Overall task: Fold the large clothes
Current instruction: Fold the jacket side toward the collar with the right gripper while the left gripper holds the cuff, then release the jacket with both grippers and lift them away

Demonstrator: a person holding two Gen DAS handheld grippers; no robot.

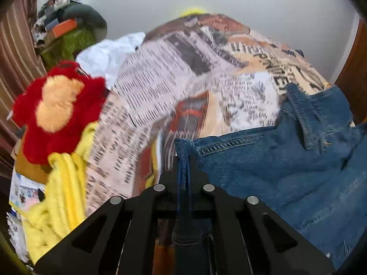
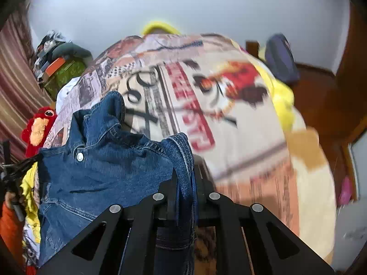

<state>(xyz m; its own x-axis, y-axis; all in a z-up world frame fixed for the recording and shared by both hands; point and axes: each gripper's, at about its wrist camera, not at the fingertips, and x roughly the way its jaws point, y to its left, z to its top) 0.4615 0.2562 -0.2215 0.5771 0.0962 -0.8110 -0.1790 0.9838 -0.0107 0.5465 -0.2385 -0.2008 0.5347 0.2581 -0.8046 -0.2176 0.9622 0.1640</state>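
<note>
Left gripper (image 1: 184,158): clamped tight on a folded denim edge, cloth bunched between the jaws.
Right gripper (image 2: 185,160): pinching another denim hem, fabric trailing back through the fingers.
Denim jacket (image 1: 286,167): slung between both tools, draped over the near part of the bed, collar up and a metal button (image 2: 79,156) showing.
Newsprint bedspread (image 1: 160,87): spreads out beyond the jacket.
Red plush toy (image 1: 57,110): left, on a yellow blanket (image 1: 62,190).
Wall (image 2: 206,6): pale, far back.

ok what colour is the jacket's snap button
Silver metal, on the blue denim jacket; the snap button shows best in the right wrist view.
</note>
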